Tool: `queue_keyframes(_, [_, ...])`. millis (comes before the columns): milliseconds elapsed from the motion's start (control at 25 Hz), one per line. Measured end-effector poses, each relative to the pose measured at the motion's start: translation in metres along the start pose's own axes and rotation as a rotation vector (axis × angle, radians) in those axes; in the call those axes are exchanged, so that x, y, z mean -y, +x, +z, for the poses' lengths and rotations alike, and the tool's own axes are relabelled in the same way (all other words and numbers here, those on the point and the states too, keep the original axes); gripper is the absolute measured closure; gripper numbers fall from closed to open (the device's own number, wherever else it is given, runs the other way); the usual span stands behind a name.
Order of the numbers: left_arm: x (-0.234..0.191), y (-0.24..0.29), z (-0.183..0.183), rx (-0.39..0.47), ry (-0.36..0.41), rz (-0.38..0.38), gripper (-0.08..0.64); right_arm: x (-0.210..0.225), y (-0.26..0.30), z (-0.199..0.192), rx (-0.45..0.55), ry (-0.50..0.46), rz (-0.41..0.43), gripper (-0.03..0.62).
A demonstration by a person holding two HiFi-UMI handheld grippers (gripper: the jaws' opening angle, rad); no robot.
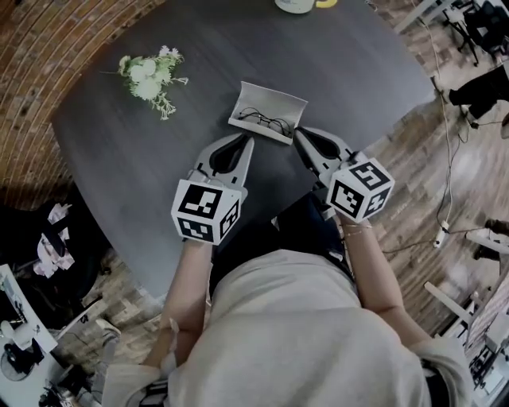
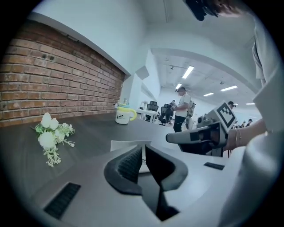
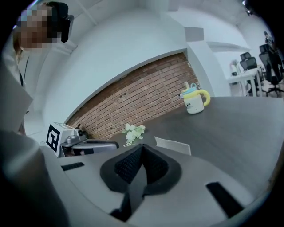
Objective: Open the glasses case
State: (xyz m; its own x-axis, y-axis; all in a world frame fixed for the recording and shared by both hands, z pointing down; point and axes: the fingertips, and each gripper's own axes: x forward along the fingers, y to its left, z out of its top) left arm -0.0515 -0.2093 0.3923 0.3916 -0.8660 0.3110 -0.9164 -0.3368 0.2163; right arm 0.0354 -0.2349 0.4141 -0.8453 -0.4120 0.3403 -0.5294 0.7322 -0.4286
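The dark table (image 1: 135,167) had its near edge under the person's wrists, with bare surface on both sides. The left gripper (image 1: 245,141) and the right gripper (image 1: 300,135) hovered with jaws together and empty, just before the open glasses case (image 1: 274,102). The flowers (image 1: 149,78) lay well apart to the left, and a mug (image 1: 296,5) stood at the far edge.

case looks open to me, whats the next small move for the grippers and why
Probably just ease both grippers back toward the table edge. The glasses case lies open with the glasses showing inside. The left gripper and right gripper both have their jaws shut on nothing, close to the case, so nothing seems left to pry.
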Motion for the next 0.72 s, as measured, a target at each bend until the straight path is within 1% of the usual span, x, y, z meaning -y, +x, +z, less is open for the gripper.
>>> queue_keyframes(80, [0.011, -0.004, -0.007, -0.02, 0.018, -0.016, 0.52, -0.012, -0.001, -0.006, -0.014, -0.009, 0.015, 0.588])
queue_keyframes(120, [0.015, -0.007, -0.01, -0.029, 0.017, -0.019, 0.52, -0.019, -0.001, -0.008, -0.024, -0.029, 0.018, 0.588])
queue_keyframes(240, [0.019, -0.014, -0.02, -0.046, -0.024, -0.005, 0.522, -0.035, -0.002, -0.013, -0.052, -0.1, 0.028, 0.588])
queue_keyframes(360, [0.017, -0.02, -0.027, -0.06, -0.062, 0.017, 0.523, -0.045, -0.003, -0.014, -0.057, -0.118, 0.038, 0.588])
queue_keyframes(440, [0.015, -0.022, -0.03, -0.069, -0.074, 0.018, 0.523, -0.048, -0.003, -0.016, -0.071, -0.127, 0.025, 0.588])
queue_keyframes(600, [0.01, -0.029, -0.035, -0.09, -0.076, 0.017, 0.525, -0.046, -0.001, -0.022, -0.091, -0.14, -0.029, 0.588])
queue_keyframes(720, [0.003, -0.033, -0.039, -0.101, -0.095, 0.03, 0.526, -0.048, 0.0, -0.024, -0.1, -0.143, -0.036, 0.588])
